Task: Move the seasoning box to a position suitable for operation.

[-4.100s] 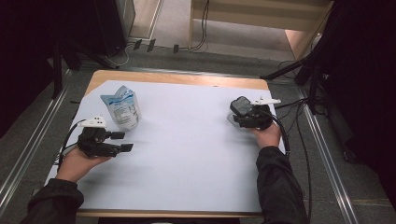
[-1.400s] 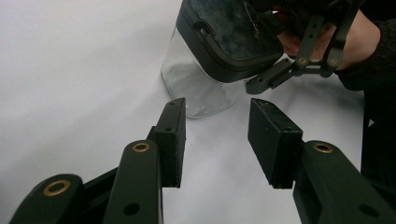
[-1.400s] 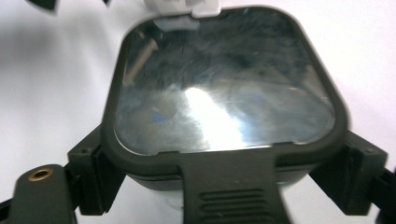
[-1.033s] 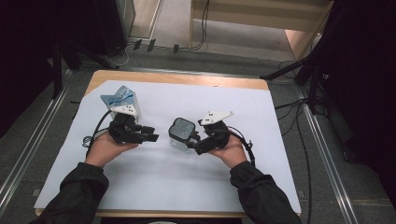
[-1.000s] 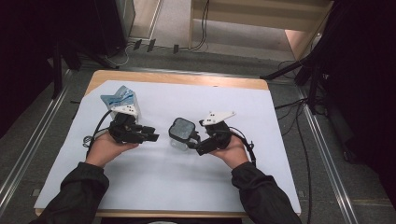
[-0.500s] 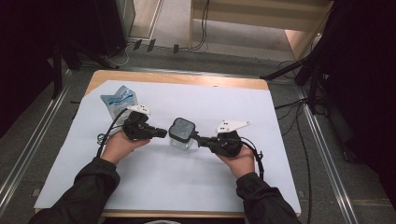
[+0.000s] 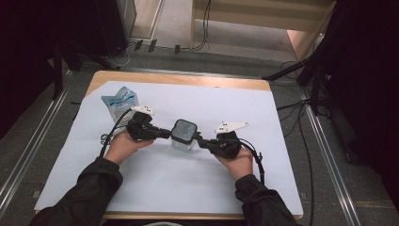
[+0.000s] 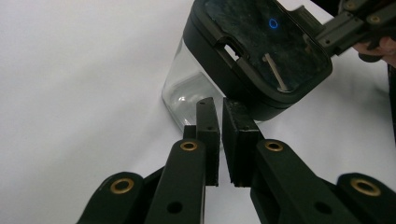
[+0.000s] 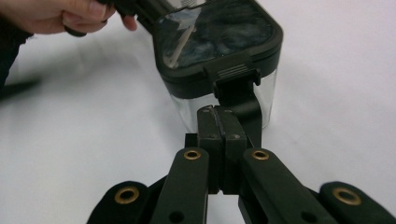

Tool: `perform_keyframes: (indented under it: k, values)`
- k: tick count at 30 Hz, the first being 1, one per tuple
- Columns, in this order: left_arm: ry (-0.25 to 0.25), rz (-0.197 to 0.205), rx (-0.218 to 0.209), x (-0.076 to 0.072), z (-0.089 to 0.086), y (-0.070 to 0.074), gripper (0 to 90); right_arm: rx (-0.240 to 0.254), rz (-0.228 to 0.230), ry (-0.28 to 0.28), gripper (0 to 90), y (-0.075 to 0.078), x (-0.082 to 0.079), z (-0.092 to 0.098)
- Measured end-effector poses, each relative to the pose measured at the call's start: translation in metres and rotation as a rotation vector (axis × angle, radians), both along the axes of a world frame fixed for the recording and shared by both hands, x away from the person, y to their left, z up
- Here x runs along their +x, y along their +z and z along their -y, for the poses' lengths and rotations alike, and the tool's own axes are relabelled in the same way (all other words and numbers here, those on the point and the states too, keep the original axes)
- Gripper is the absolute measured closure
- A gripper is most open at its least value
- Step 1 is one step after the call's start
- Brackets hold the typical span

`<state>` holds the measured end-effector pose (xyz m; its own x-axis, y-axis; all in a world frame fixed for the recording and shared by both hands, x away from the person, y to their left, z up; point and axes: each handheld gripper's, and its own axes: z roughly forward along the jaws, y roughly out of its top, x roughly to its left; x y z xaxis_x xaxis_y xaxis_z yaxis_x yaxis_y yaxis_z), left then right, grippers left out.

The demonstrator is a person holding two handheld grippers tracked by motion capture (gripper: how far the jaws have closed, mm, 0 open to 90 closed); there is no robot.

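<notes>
White sheeting covers the table (image 7: 155, 188), where a clear, rigid, likely light and slippery container (image 7: 183, 137) with a black latch lid (image 9: 219, 35) stands mid-sheet between the clenched left gripper (image 7: 165, 133) and right gripper (image 7: 198, 140), best handled by its side latches.

Lidded container (image 7: 183, 134) between two grippers

— What lies on the table (image 7: 263, 87)?
— A white sheet (image 7: 164, 179) covers most of its wooden top. A blue-and-white pouch (image 7: 118, 101) rests at the far left.
— And beyond?
— Grey floor with cables (image 7: 301, 136) at the right.
</notes>
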<state>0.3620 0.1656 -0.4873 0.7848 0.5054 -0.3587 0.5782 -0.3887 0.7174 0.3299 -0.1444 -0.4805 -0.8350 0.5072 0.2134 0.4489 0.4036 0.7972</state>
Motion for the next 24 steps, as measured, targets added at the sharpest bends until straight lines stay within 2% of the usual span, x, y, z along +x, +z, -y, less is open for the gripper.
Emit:
perform_keyframes:
  k: [7, 12, 16, 19, 20, 21, 22, 23, 24]
  values:
    - [-0.023, -0.004, -0.004, -0.005, 0.007, 0.0, 86.0, -0.012, 0.003, -0.015, 90.0, -0.002, 0.006, 0.004]
    - [-0.063, 0.004, -0.015, -0.009, 0.012, -0.001, 86.1, -0.019, 0.017, -0.033, 90.0, -0.003, 0.01, 0.007]
    - [-0.047, 0.006, -0.002, -0.01, 0.012, -0.001, 83.8, -0.003, -0.007, -0.029, 90.0, -0.004, 0.013, 0.007]
    - [-0.048, 0.014, -0.006, -0.011, 0.007, 0.002, 72.7, -0.006, -0.005, -0.026, 90.0, -0.002, 0.012, 0.009]
    - [-0.057, 0.033, 0.006, -0.013, 0.005, 0.004, 62.8, 0.002, -0.009, -0.031, 90.0, 0.001, 0.011, 0.011]
    - [-0.057, 0.033, 0.006, -0.013, 0.005, 0.004, 57.2, 0.002, -0.009, -0.031, 90.0, 0.001, 0.011, 0.011]
    - [-0.068, 0.051, 0.009, -0.013, 0.003, 0.005, 57.2, 0.003, -0.006, -0.034, 90.0, 0.002, 0.011, 0.012]
    - [-0.087, 0.065, 0.007, -0.014, 0.002, 0.005, 46.6, 0.011, -0.016, -0.036, 90.0, 0.004, 0.012, 0.016]
    - [-0.086, 0.083, 0.01, -0.015, 0.002, 0.006, 42.3, 0.012, -0.022, -0.047, 90.0, 0.005, 0.012, 0.017]
